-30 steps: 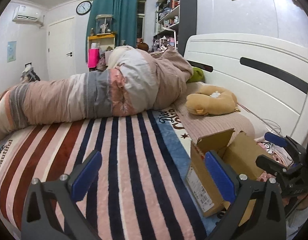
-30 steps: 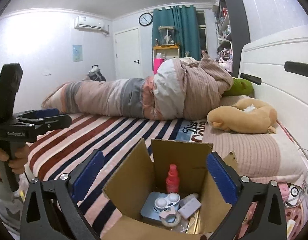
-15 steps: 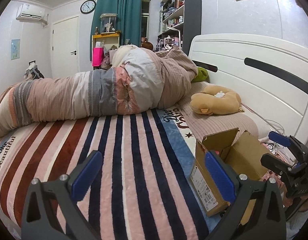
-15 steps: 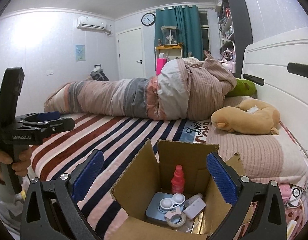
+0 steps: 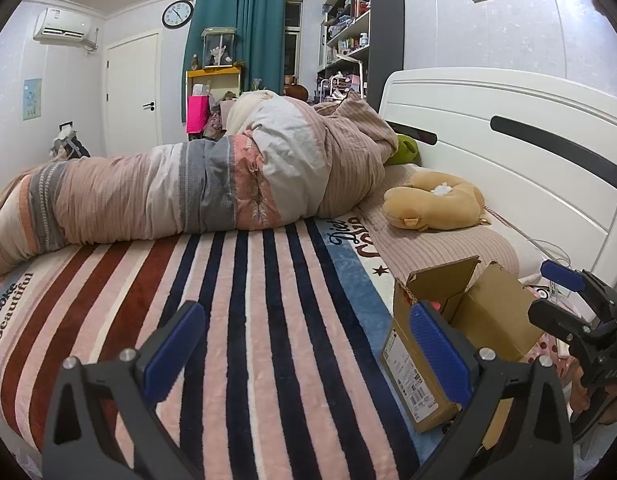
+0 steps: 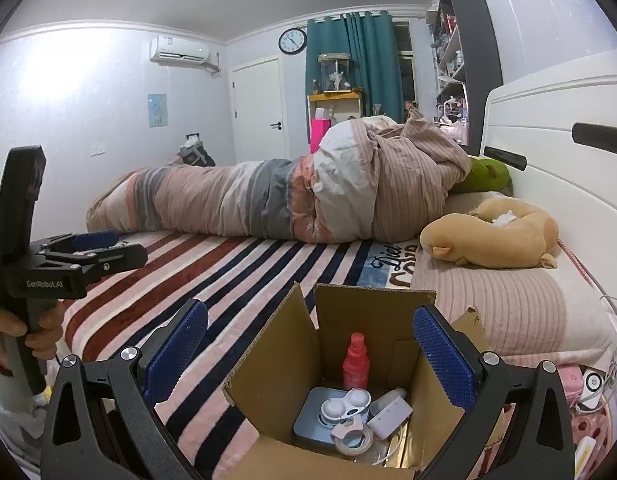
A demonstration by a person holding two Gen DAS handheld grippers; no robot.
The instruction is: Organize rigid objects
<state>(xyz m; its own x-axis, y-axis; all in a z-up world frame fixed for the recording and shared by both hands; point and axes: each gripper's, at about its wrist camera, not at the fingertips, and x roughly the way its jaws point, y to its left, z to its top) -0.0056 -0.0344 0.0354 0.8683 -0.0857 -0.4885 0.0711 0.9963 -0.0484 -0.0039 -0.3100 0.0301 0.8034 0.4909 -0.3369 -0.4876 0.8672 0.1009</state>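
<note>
An open cardboard box (image 6: 372, 312) stands on the striped bed near the pillow; it also shows in the left wrist view (image 5: 496, 320). Inside it are a red bottle (image 6: 354, 364), a white contact-lens case (image 6: 342, 404) on a grey-blue square case (image 6: 308, 420), a small white box (image 6: 390, 418) and a roll of tape (image 6: 354, 442). My right gripper (image 6: 310, 354) is open and empty, held just above the box opening. My left gripper (image 5: 306, 344) is open and empty over the blanket, left of the box.
A rolled duvet (image 5: 212, 184) lies across the far side of the bed. A tan plush pillow (image 5: 432, 204) and a green plush (image 6: 484, 176) lie by the white headboard (image 5: 508, 152). Small items and cables (image 6: 588, 384) lie at the bed's right edge.
Both grippers have drawn back and slightly up; the box looks a little further off in both views. Both stay open and empty.
</note>
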